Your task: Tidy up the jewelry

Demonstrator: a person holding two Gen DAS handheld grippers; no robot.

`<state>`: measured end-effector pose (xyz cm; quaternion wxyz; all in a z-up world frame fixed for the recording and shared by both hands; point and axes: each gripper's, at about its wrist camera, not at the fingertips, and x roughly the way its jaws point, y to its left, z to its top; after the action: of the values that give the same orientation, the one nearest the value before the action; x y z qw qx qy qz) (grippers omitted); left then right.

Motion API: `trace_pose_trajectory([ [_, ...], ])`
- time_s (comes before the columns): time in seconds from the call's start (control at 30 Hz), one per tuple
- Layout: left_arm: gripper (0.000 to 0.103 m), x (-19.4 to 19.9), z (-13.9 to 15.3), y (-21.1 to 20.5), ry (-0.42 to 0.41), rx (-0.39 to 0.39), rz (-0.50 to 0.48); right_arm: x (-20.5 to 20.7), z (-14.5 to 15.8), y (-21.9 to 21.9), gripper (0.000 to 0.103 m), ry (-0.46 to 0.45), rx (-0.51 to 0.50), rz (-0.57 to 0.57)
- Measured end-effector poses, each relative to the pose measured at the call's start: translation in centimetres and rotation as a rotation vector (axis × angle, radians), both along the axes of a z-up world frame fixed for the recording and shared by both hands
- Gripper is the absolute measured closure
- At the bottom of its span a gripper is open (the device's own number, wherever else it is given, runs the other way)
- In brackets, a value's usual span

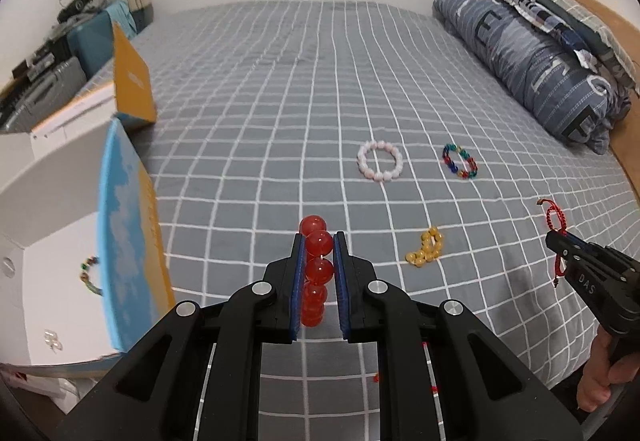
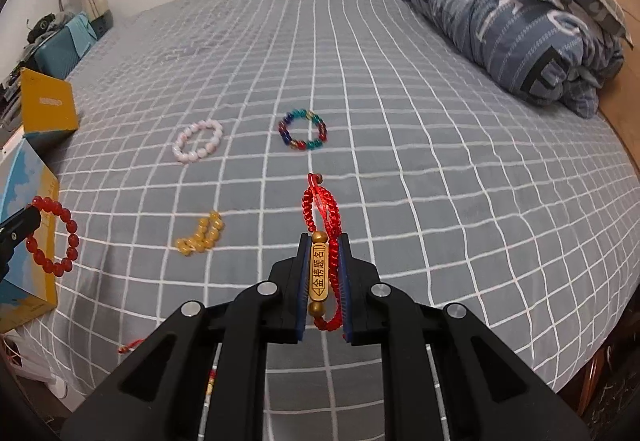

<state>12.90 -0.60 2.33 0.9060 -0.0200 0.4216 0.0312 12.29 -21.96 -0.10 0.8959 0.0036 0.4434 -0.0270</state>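
Right hand-held gripper (image 2: 323,241) clamped on a red braided cord bracelet (image 2: 320,209) above the bed (image 2: 400,161).
A gold inscribed tube charm (image 2: 319,273) sits between the jaws. Lying apart on the checked sheet: a pink bead bracelet (image 2: 198,141), a multicolour bead bracelet (image 2: 304,131) and a bunched yellow bead bracelet (image 2: 202,235). At the left edge, the left hand-held gripper (image 2: 18,229) carries a red bead bracelet (image 2: 54,237) beside a blue-and-yellow box (image 2: 24,281).

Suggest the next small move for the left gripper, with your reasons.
Probably swing the left gripper toward the open box beside it: its fingers are shut on the red bead bracelet, lifted off the bed, and a bracelet already lies inside.
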Motion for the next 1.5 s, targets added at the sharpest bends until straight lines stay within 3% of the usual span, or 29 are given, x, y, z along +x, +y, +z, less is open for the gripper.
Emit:
trace_pose_trajectory([
  [0.27, 0.09, -1.0, 1.7, 1.7, -0.032, 0.035, 0.04, -0.6, 3.1, 2.9, 0.091, -0.085, 0.004, 0.038],
  [0.67, 0.09, -2.7, 4.2, 5.6, -0.042, 0.026, 0.09, 0.1, 4.9, 7.9, 0.091, -0.093, 0.026, 0.088],
  [1.17, 0.09, -6.0, 6.4, 14.1, -0.063, -0.003, 0.209, 0.7, 5.4, 17.6, 0.091, -0.091, 0.047, 0.249],
  [1.5, 0.09, -9.1, 7.7, 21.3, -0.091, -0.005, 0.352, 0.0, 7.3, 26.3, 0.091, -0.119, 0.07, 0.38],
])
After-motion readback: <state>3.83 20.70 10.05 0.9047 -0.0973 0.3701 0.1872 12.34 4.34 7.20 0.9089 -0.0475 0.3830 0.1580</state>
